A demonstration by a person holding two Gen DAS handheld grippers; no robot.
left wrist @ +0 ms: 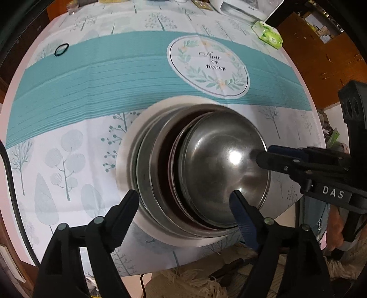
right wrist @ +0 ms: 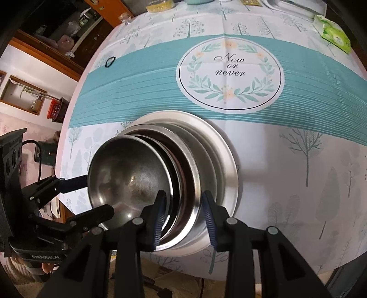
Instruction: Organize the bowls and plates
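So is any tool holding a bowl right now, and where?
The left tool is open, holding nothing. The right tool straddles the rims of the stacked bowls; whether it pinches them cannot be told.

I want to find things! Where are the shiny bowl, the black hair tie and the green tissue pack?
shiny bowl (left wrist: 220,160), left wrist view, inside bottom.
black hair tie (left wrist: 61,49), left wrist view, on its loop.
green tissue pack (right wrist: 333,34), right wrist view, top face.

Dark dish (left wrist: 168,165) between steel bowls — only a sliver — white appliance (left wrist: 240,9) cropped
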